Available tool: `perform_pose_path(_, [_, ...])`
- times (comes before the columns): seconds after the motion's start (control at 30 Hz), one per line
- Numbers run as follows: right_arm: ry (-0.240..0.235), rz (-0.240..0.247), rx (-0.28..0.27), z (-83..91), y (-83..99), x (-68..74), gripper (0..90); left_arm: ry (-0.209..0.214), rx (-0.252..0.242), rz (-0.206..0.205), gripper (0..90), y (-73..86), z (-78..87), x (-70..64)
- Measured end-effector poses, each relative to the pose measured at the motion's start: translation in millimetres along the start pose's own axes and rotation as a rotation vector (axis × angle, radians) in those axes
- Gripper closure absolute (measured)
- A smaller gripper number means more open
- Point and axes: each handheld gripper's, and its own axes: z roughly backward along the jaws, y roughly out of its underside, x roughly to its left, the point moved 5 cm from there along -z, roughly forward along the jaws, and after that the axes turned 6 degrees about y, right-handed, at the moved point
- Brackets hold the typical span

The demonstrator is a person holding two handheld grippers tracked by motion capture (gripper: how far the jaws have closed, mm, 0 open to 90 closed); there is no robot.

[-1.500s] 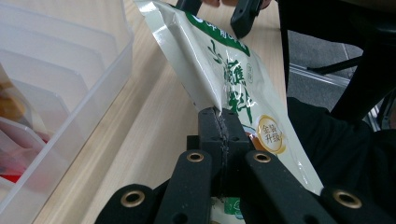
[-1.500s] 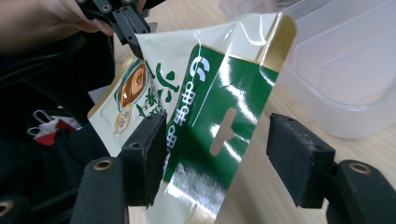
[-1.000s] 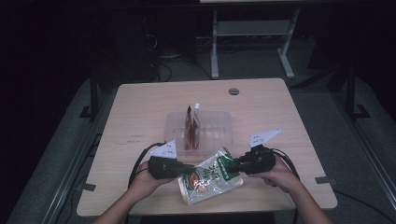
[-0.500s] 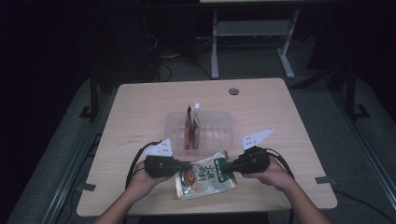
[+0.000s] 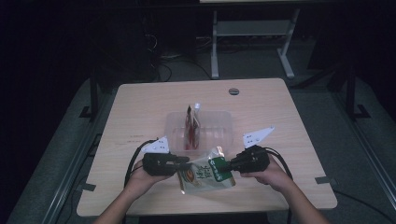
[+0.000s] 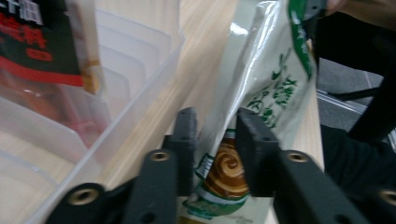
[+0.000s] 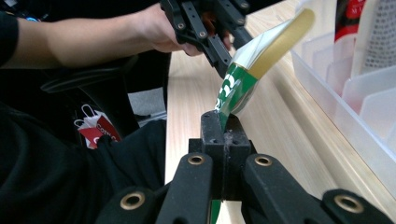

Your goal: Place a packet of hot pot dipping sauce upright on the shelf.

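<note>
Snack bag (image 5: 205, 173) pinched by left tongs (image 5: 183, 163) and right tongs (image 5: 227, 164).

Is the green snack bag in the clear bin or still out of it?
Out. The bag is held between both claws in front of the bin, above the table.

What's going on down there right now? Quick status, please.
Left gripper and right gripper each clamp an end of the green snack pouch, lifted off the table. Clear divider bin just beyond, red packet standing inside. Nothing between.
</note>
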Motion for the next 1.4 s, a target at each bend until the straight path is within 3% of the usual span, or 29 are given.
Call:
perform_pose_path(0.1, [0.000, 0.007, -0.012, 1.1, -2.9, 2.7, 90.0, -0.027, -0.009, 0.012, 55.8, 0.5, 5.5, 3.1])
perform_pose_path(0.23, [0.000, 0.005, -0.046, 6.7, -6.6, 4.0, 90.0, -0.042, -0.019, 0.027, 51.4, 2.9, 17.4, 5.3])
perform_pose_path(0.33, [0.005, 0.016, -0.082, 12.9, -10.6, 3.8, 90.0, -0.038, -0.009, 0.049, 51.1, 9.4, 21.6, 6.1])
perform_pose_path(0.43, [0.010, 0.015, -0.107, 20.1, -15.5, 4.8, 90.0, -0.033, 0.002, 0.045, 50.9, 10.7, 21.8, 5.4])
perform_pose_path(0.73, [0.040, 0.055, -0.133, 34.7, -24.8, 13.8, 90.0, -0.020, 0.037, 0.038, 50.6, 12.9, 19.7, 4.7])
perform_pose_path(0.83, [0.046, 0.060, -0.151, 40.7, -27.8, 17.3, 90.0, -0.017, 0.026, 0.051, 50.5, 13.0, 19.6, 4.9])
perform_pose_path(1.03, [0.083, 0.070, -0.194, 56.3, -33.5, 18.9, 90.0, -0.016, 0.035, 0.053, 48.6, 13.7, 21.3, 6.6])
perform_pose_path(1.4, [0.199, 0.094, -0.205, 68.1, -54.9, 13.2, 90.0, -0.040, 0.054, 0.055, 37.5, 16.8, 26.9, 11.9])
